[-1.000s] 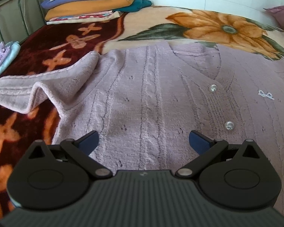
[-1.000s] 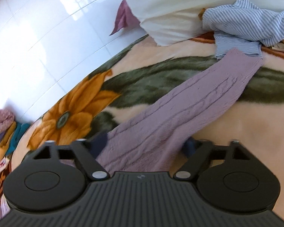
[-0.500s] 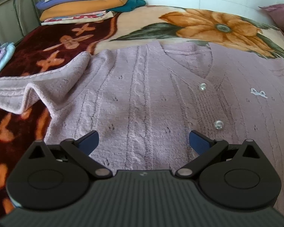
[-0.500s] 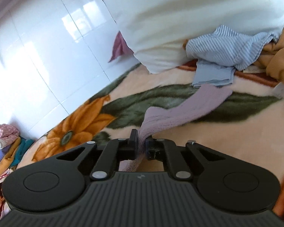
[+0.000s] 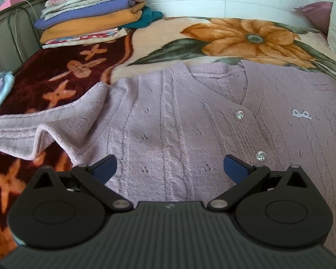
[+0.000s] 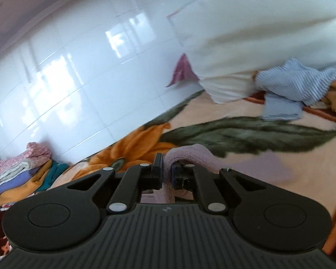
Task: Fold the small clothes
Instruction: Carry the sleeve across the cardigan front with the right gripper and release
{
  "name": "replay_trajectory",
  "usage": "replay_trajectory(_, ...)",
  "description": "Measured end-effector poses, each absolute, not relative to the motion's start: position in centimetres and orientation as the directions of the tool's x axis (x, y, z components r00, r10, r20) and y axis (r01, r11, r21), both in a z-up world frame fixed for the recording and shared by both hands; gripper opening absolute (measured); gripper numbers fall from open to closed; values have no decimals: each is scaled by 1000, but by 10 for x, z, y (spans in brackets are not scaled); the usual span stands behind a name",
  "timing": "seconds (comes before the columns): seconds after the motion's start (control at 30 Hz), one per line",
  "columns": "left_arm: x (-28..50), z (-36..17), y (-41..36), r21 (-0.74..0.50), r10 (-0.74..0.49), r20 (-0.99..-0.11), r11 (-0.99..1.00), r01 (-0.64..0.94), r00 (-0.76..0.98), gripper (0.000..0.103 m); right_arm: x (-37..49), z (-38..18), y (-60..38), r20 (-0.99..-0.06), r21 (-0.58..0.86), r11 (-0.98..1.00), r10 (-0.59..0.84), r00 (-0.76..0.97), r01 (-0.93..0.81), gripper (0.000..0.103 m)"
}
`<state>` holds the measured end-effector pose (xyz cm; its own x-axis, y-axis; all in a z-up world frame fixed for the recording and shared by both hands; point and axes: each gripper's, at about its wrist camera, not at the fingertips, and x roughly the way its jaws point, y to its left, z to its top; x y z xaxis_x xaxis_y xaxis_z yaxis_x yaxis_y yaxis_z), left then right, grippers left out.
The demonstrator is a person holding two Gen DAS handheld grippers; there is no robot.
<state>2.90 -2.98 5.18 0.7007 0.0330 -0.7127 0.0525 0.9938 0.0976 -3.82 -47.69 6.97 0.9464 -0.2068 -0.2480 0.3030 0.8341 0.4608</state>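
Left wrist view shows the pale lilac cable-knit cardigan with pearl buttons [image 5: 168,123] lying flat, front side up, on the floral plush blanket [image 5: 235,38] of a bed. The left gripper [image 5: 170,165] hangs over the cardigan's lower part with its blue-padded fingers [image 5: 105,165] spread wide, nothing between them. The cardigan's one sleeve is bent on the dark red part of the blanket. A pile of folded clothes [image 5: 94,15] stands at the far corner. In the right wrist view, the right gripper [image 6: 166,174] is pressed together, pinching the other lilac sleeve [image 6: 190,154] above the blanket [image 6: 280,163]. A white pillow [image 6: 257,33] and a crumpled blue striped garment [image 6: 291,83] lie behind.
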Motion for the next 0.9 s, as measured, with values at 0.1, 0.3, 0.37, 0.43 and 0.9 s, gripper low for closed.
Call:
replay_trajectory(0.1, 29, 54, -23, 91, 23, -708, 994, 60, 706, 103, -32, 82, -452, -243, 426, 860, -189, 952, 279, 7)
replay_trajectory(0.3, 27, 60, -8, 79, 12, -698, 995, 60, 716, 103, -17, 107, -395, -209, 356, 909, -148, 967, 216, 7)
replay_trajectory(0.37, 26, 62, -3, 73, 9, -697, 996, 58, 717, 103, -13, 113, -377, -204, 354, 915, -125, 971, 192, 7)
replay_trajectory(0.43, 24, 63, 2, 67, 5, -696, 996, 58, 718, 103, -11, 120, -357, -201, 350, 921, -105, 974, 172, 7)
replay_trajectory(0.9, 14, 59, 23, 41, 0, -699, 998, 41, 715, 103, 15, 110, -250, -236, 330, 943, 31, 971, 50, 7)
